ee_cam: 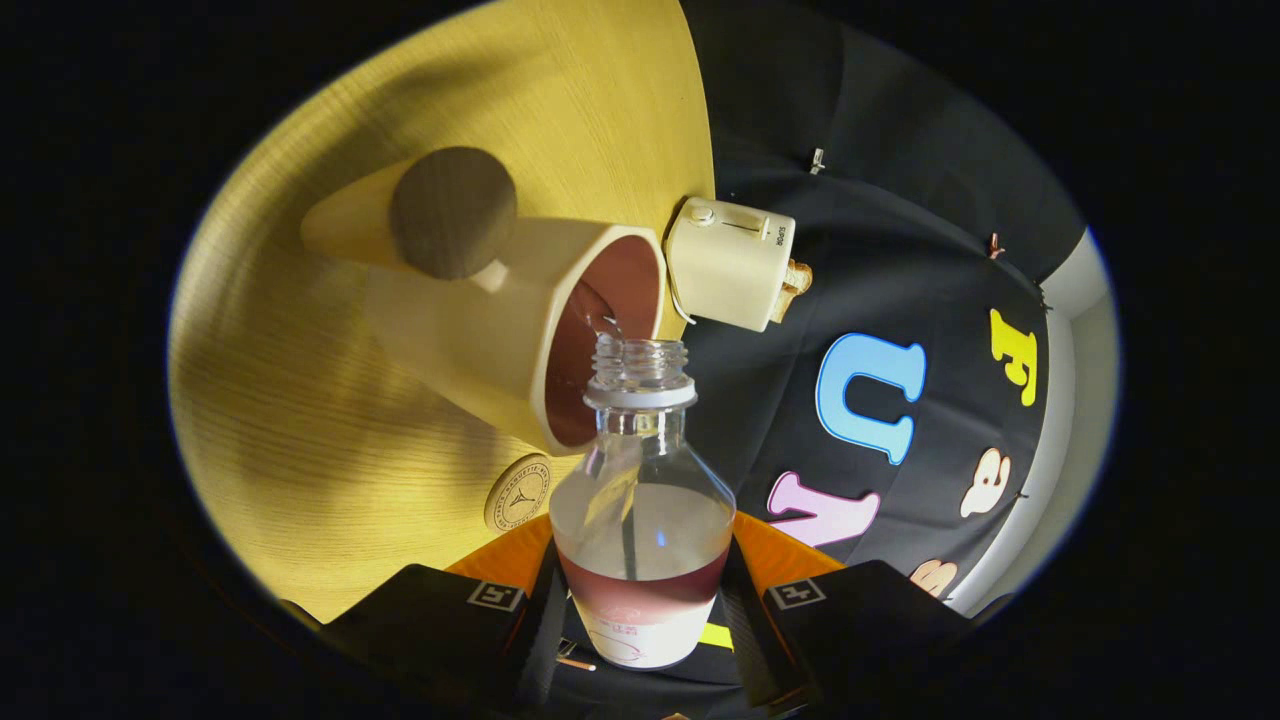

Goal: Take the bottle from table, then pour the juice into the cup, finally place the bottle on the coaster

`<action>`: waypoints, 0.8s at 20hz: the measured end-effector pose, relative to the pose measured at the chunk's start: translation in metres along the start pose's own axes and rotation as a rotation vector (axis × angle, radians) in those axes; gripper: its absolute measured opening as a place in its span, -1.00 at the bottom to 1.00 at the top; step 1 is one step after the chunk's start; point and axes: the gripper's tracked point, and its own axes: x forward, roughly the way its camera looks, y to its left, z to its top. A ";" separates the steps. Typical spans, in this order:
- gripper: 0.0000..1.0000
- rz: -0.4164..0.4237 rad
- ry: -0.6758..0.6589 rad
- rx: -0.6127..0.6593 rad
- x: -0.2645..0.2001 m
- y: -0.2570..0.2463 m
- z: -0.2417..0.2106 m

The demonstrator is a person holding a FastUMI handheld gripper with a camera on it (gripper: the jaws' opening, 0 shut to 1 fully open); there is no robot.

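Your fingers (640, 610) are clamped on the bottle (640, 500), tipped at the cup (560, 330) mid-pour; the coaster (518, 492) beside the cup waits.

Recording booth — cloth wall (900, 250), toaster (730, 265)

"SUPOR" on the toaster (732, 262) (sideways), coaster (518, 492) stamp and bottle (640, 500) label unreadable

Uncapped bottle (640, 500) clamped between hand-held gripper (640, 610) fingers, mouth at cup (560, 330) rim, beside toaster (730, 265).
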 end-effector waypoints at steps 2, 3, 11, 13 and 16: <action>0.46 0.007 0.002 -0.007 -0.001 0.000 -0.001; 0.46 0.005 0.000 -0.011 0.000 -0.002 0.000; 0.46 -0.025 -0.028 -0.092 0.002 -0.021 0.000; 0.46 -0.031 -0.038 -0.124 0.003 -0.026 0.002; 0.46 -0.046 -0.044 -0.155 0.004 -0.036 -0.003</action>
